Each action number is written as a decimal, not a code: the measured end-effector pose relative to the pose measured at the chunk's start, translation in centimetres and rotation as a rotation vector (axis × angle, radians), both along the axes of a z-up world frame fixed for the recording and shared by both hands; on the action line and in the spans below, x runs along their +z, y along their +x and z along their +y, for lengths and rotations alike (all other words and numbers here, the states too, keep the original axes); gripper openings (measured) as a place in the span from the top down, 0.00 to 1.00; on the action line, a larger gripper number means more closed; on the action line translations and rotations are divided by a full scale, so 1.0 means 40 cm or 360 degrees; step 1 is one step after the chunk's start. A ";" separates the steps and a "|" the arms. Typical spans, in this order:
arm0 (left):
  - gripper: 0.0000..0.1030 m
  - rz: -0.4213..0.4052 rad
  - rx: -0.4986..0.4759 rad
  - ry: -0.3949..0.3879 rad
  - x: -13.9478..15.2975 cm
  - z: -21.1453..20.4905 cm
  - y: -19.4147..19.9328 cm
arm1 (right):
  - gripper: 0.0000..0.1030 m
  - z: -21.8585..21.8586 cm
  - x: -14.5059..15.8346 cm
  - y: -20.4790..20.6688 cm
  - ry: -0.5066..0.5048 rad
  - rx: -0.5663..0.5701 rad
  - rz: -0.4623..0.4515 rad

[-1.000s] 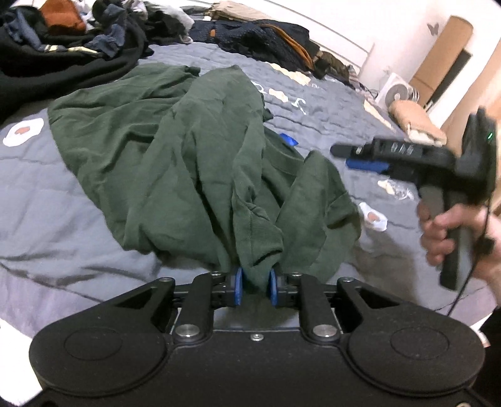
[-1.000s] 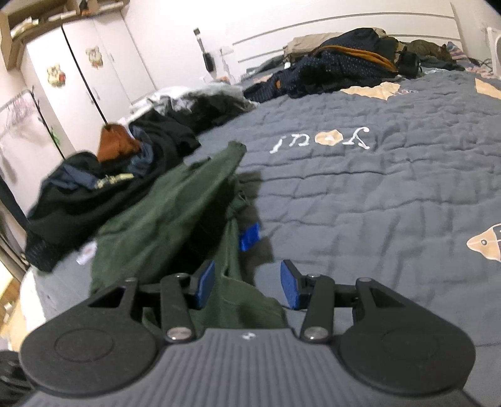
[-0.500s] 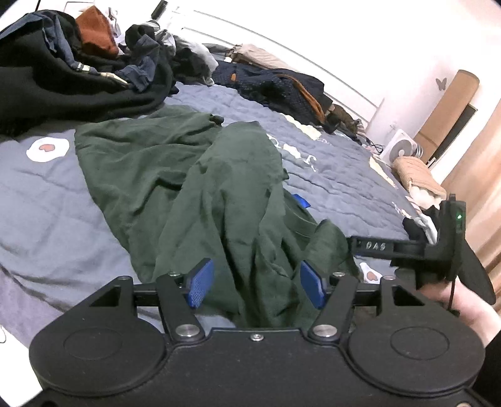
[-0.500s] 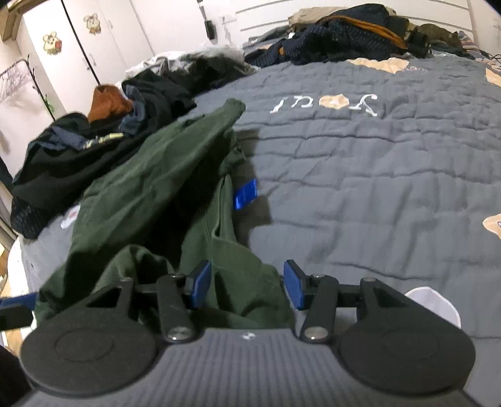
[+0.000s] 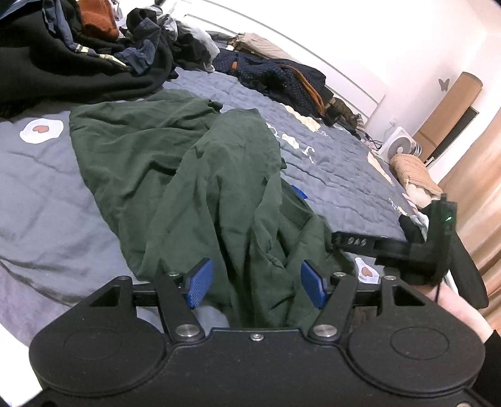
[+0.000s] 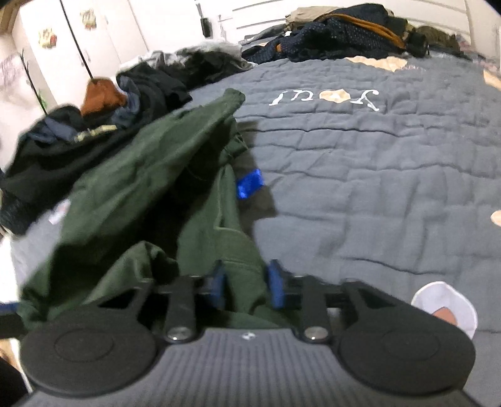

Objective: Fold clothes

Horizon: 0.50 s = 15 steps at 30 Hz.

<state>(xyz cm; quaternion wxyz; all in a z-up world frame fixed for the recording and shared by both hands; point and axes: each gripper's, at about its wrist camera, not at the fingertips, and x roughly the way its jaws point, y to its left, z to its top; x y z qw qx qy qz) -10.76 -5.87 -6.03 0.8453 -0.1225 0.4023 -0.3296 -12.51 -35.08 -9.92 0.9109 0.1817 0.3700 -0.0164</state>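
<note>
A crumpled dark green garment (image 5: 219, 188) lies on the grey quilted bed (image 5: 338, 175). My left gripper (image 5: 256, 283) is open; a ridge of the green cloth runs loose between its blue pads (image 5: 198, 283), which do not press it. The right gripper (image 6: 245, 283) has its jaws closing on a fold at the green garment's (image 6: 141, 175) near edge, and the cloth fills the narrow gap between the pads. From the left wrist view the right gripper (image 5: 336, 242) reaches into the cloth from the right, its tips hidden. A small blue tag (image 6: 249, 184) sticks out of the garment.
A heap of dark clothes with an orange piece (image 5: 97, 22) sits at the back left of the bed. Navy clothes (image 6: 338, 31) are piled at the headboard. A white fan (image 5: 399, 145) and a beige bundle (image 5: 413, 172) stand past the bed's right side. Wardrobe doors (image 6: 40, 40) at left.
The left gripper let go of the green fold and opened wide. The right gripper sank to the garment's edge and its pads drew together onto the cloth.
</note>
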 end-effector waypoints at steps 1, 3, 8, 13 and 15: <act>0.40 -0.0005 -0.0001 0.0000 0.001 0.001 0.000 | 0.89 -0.010 0.008 -0.004 0.0052 -0.0020 -0.0025; 0.40 -0.0015 0.0000 0.0000 0.002 0.002 -0.001 | 0.91 -0.032 0.027 -0.012 0.0165 -0.0069 -0.0087; 0.40 -0.0051 -0.0017 0.0017 0.006 -0.004 -0.009 | 0.93 -0.092 0.090 -0.046 0.0520 -0.0154 -0.0294; 0.40 -0.0097 -0.0036 0.0024 0.012 -0.008 -0.016 | 0.93 -0.117 0.142 -0.074 0.0733 -0.0144 -0.0469; 0.40 -0.0103 -0.0037 0.0024 0.013 -0.010 -0.016 | 0.94 -0.117 0.159 -0.078 0.0717 -0.0113 -0.0490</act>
